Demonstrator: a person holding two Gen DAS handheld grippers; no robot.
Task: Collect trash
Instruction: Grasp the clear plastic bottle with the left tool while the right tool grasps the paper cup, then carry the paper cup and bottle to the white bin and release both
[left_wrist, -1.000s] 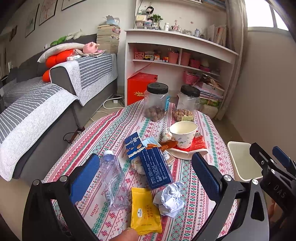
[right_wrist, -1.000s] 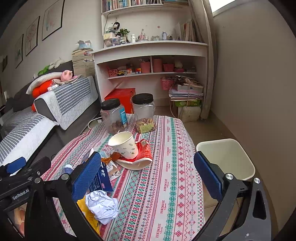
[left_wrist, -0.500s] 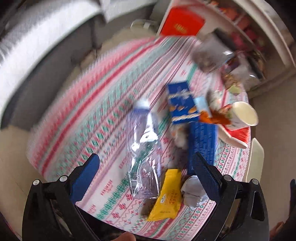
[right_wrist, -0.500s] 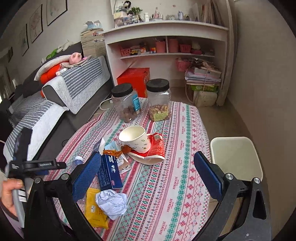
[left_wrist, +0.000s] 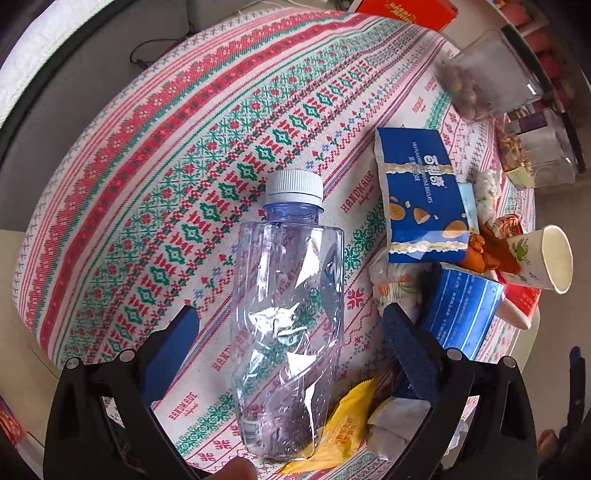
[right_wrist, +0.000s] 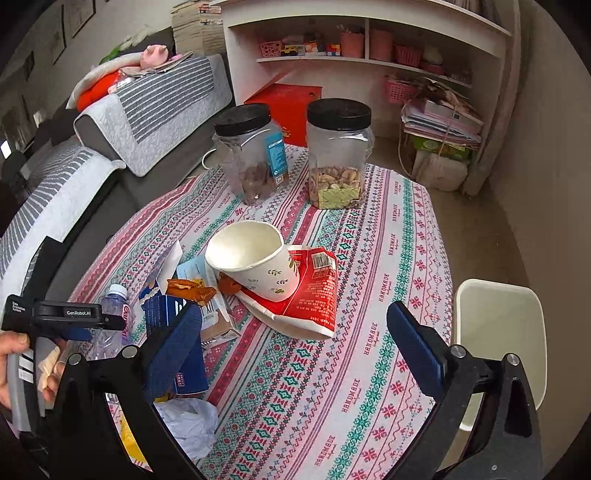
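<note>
The left gripper (left_wrist: 288, 328), jaws spread wide, straddles a crushed clear plastic bottle (left_wrist: 288, 325) lying on the patterned tablecloth (left_wrist: 177, 177), cap pointing far. The right gripper (right_wrist: 295, 332) hangs open, empty, near the white bin (right_wrist: 498, 332).

Bottle (left_wrist: 288, 317) left of the boxes (left_wrist: 421, 199); cup (right_wrist: 258, 258) before two jars (right_wrist: 336, 155).
</note>
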